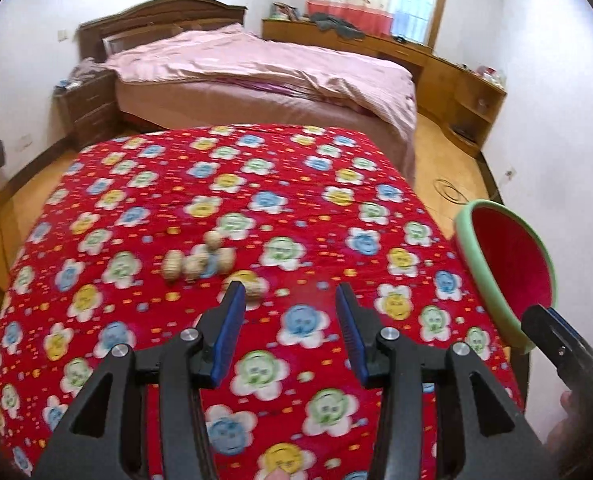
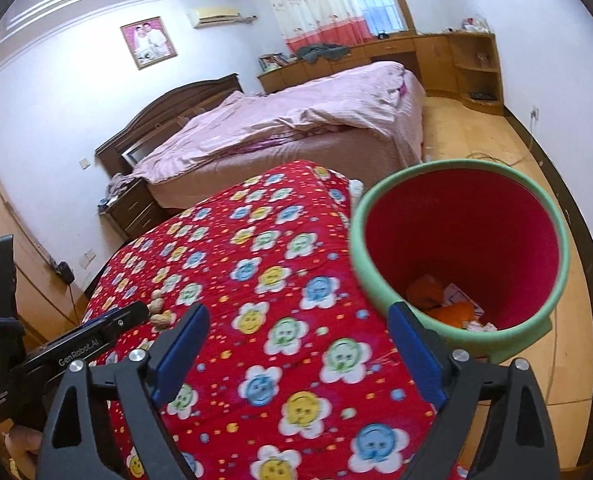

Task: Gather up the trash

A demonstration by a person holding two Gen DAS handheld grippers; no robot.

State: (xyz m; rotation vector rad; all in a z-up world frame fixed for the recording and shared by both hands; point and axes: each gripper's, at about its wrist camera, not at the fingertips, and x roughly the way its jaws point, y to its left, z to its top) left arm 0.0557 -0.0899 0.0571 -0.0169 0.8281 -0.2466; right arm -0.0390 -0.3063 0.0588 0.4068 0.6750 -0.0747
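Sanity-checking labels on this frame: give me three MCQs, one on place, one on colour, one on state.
1. Where do the peanuts lie?
A. on the red flowered cloth
B. in the bin
C. on the pink bed

2. What colour is the bin's rim?
A. blue
B. green
C. black

3. How does the left gripper stand?
A. shut on a peanut
B. open, nothing between the pads
C. shut on the bin's rim

Key:
1 A: the shells sit in a cluster on the cloth, ahead of the left gripper.
2 B: a pale green rim rings the red inside of the bin.
3 B: in the left wrist view only cloth shows in the gap between the blue pads.
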